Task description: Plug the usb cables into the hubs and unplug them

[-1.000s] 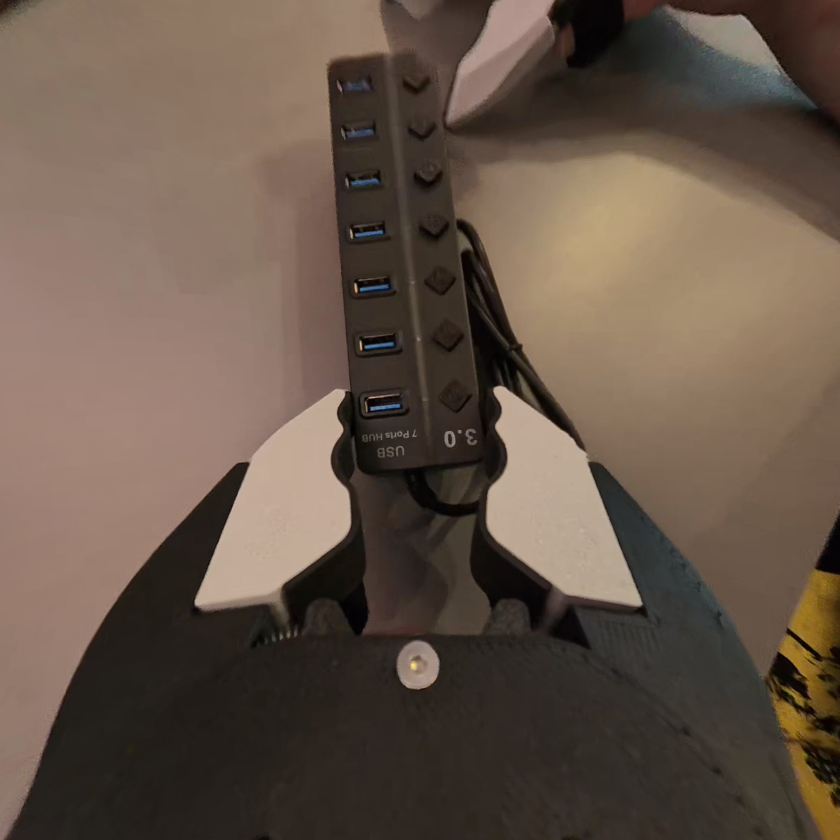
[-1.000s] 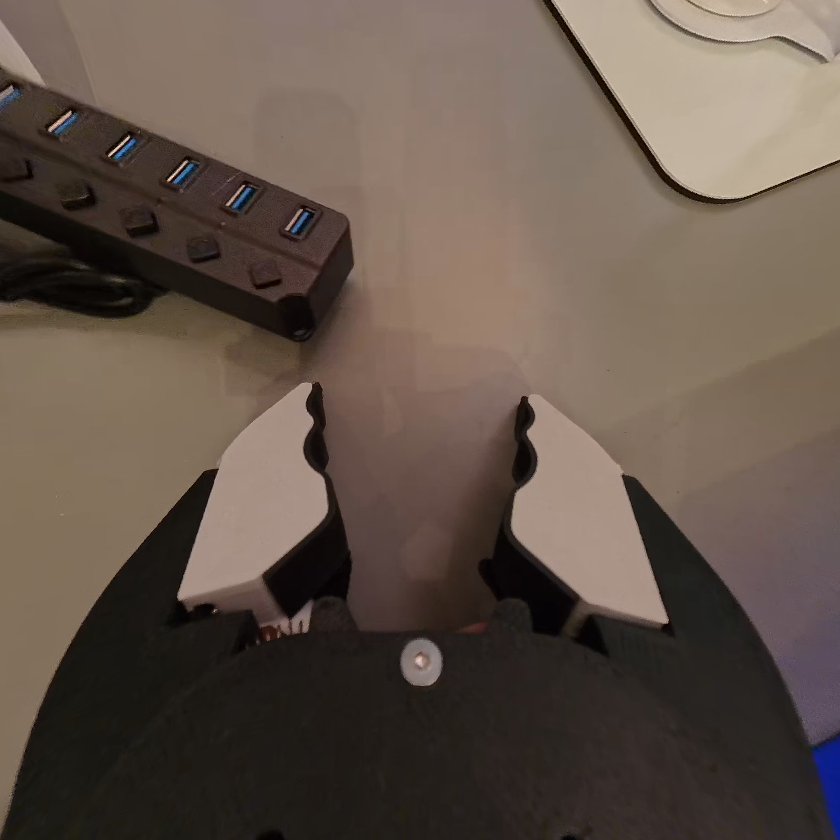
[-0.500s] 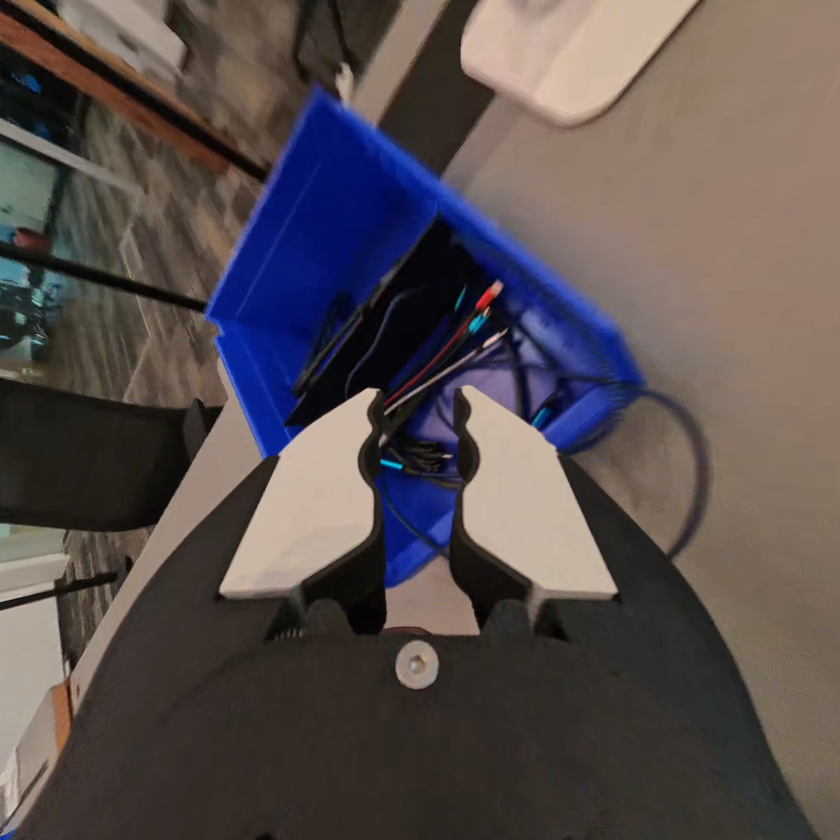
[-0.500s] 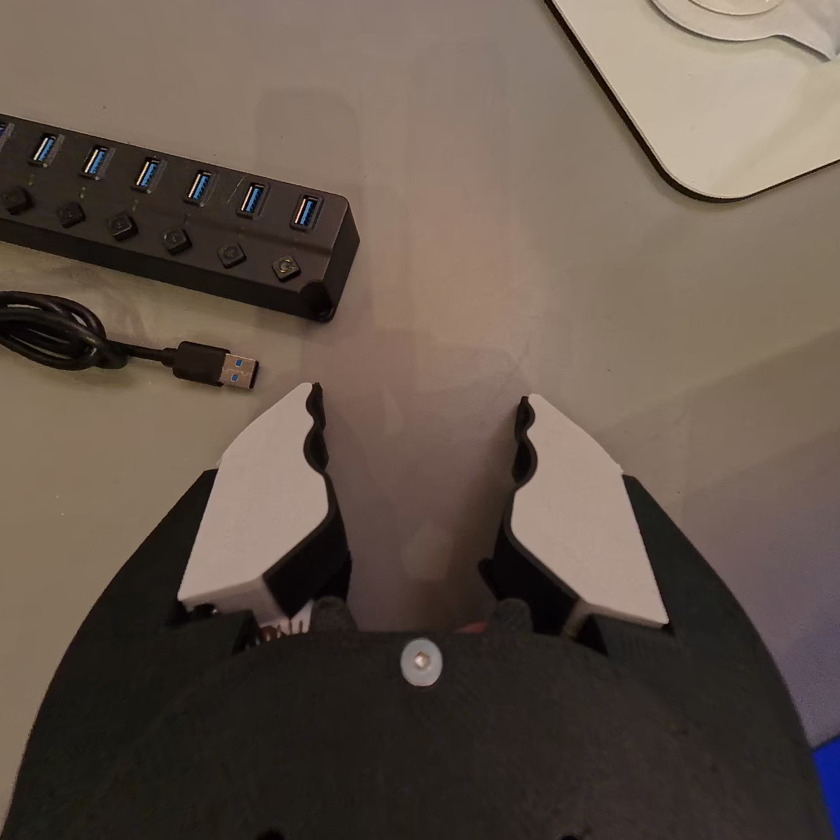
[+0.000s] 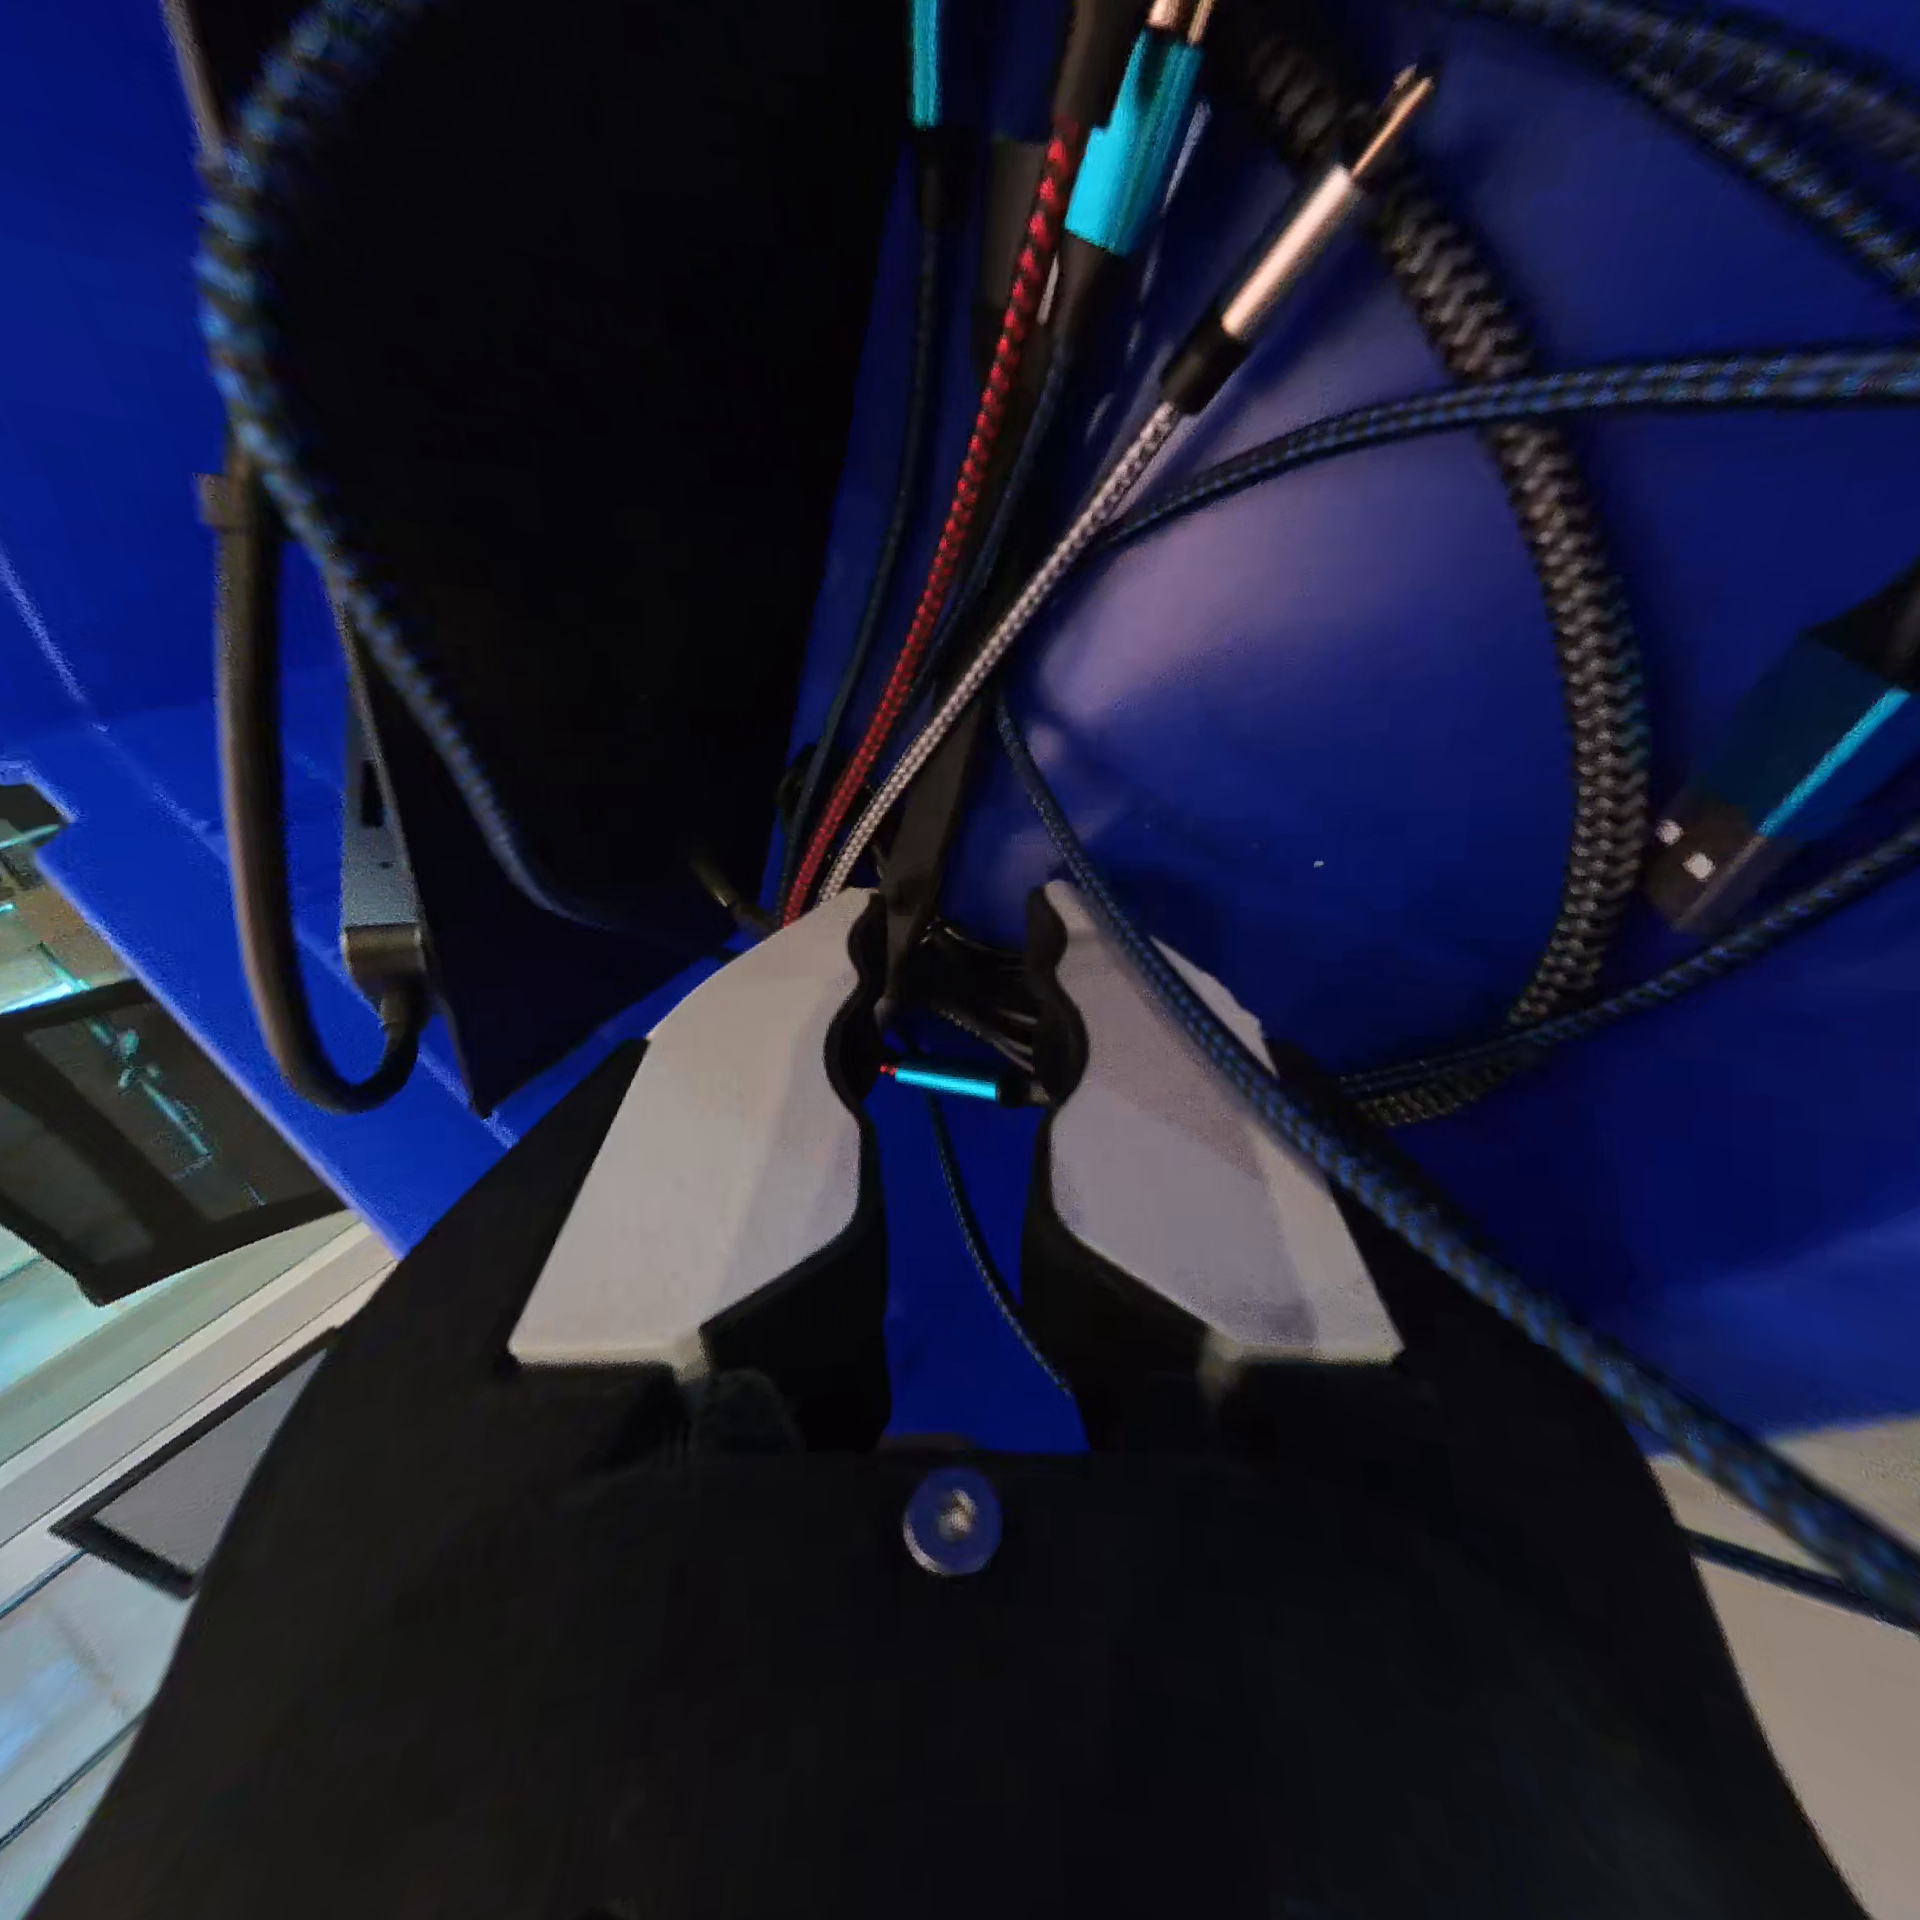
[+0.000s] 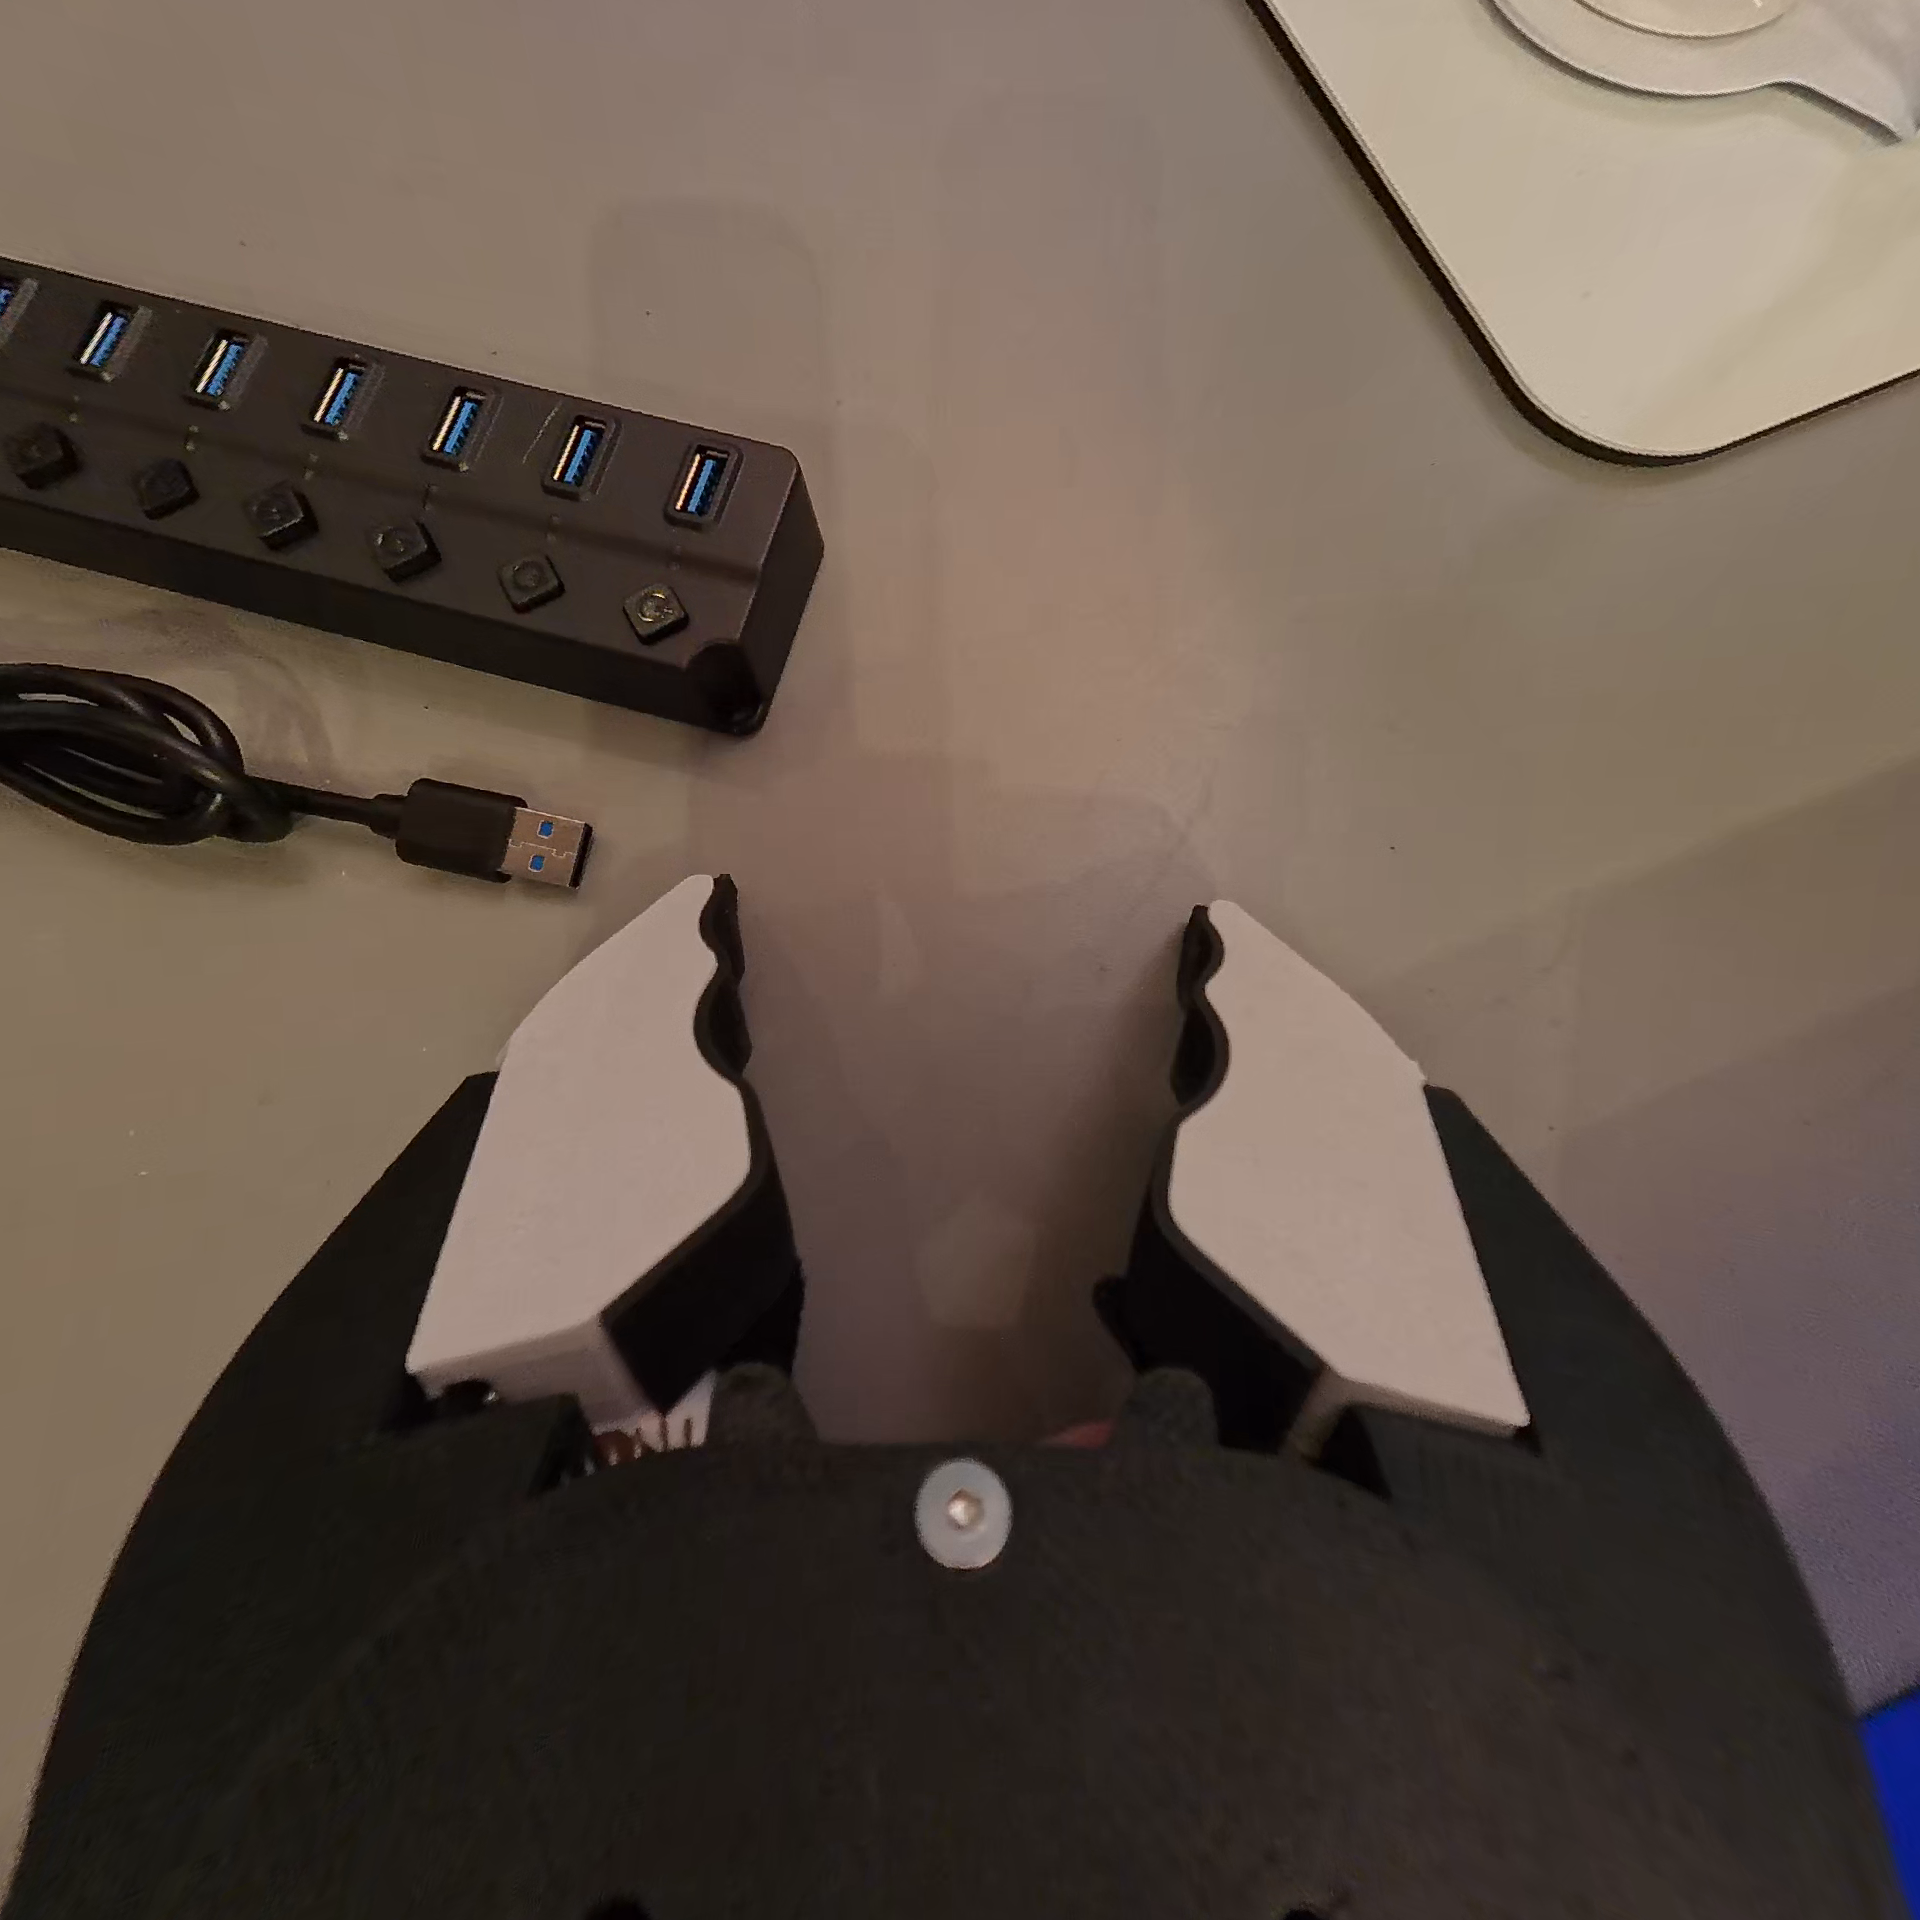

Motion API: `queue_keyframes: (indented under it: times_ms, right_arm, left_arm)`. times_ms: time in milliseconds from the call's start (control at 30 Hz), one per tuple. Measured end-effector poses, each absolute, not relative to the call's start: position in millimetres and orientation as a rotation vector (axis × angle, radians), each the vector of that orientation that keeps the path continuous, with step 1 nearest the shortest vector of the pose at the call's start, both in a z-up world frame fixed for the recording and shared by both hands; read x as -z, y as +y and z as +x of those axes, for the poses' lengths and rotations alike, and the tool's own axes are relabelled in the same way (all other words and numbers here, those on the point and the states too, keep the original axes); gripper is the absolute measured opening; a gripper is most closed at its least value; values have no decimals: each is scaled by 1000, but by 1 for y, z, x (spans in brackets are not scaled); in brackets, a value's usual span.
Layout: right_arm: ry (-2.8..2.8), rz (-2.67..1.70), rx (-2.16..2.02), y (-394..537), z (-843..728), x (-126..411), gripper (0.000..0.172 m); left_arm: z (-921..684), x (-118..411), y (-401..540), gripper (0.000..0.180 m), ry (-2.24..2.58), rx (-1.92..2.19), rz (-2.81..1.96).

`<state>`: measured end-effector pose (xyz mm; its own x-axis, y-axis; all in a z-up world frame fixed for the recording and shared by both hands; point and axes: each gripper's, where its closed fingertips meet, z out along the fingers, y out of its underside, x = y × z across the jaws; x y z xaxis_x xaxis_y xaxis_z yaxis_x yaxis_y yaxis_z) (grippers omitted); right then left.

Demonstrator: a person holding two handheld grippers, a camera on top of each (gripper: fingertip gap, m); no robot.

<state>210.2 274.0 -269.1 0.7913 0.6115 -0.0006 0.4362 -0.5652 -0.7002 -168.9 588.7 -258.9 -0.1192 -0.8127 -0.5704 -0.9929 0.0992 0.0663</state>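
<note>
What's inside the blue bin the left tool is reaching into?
The blue bin holds tangled braided cables: red, grey, blue-black, some with teal plugs. A black slab leans inside. The left tool hides what lies beneath it.

Probably an office or lab, grey desk (image 6: pixel 1039 312), blue bin (image 5: pixel 1351 727) of cables, glass partition (image 5: pixel 62 1039) beyond

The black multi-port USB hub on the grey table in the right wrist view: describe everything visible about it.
The black multi-port USB hub is a long matte plastic bar lying flat on the grey table. Six blue-tongued ports show in a row, each with a small diamond-shaped button beside it; its left end runs out of frame. All visible ports are empty. A loose black USB plug lies beside it, not touching. Nothing grips it.
</note>
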Motion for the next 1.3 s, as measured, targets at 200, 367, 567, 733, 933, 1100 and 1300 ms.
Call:
queue_keyframes:
  times_ms: [200, 367, 567, 733, 933, 1100, 1300]
  right_arm:
    - [-772, -2261, -316, 274, 210, 269, 80]
    - [-772, -2261, -316, 274, 210, 269, 80]
    - [-772, -2261, -316, 274, 210, 269, 80]
    - [-772, -2261, -316, 274, 210, 269, 80]
    - [-773, -2261, -316, 274, 210, 269, 80]
    - [-773, -2261, -316, 274, 210, 269, 80]
    - [-774, -2260, -315, 274, 210, 269, 79]
  left_arm:
    - [-169, 260, 601, 9, 1919, -651, -1824]
    - [-171, 258, 608, 5, 1912, -791, -1726]
    - [-167, 236, 601, 3, 1876, -763, -1668]
    - [-171, 202, 583, 1, 1858, -686, -1695]
    - [-187, 165, 545, 0, 1877, -563, -1803]
    - [-202, 155, 536, 0, 1912, -615, -1849]
    - [-198, 206, 534, 20, 1926, -532, -2071]
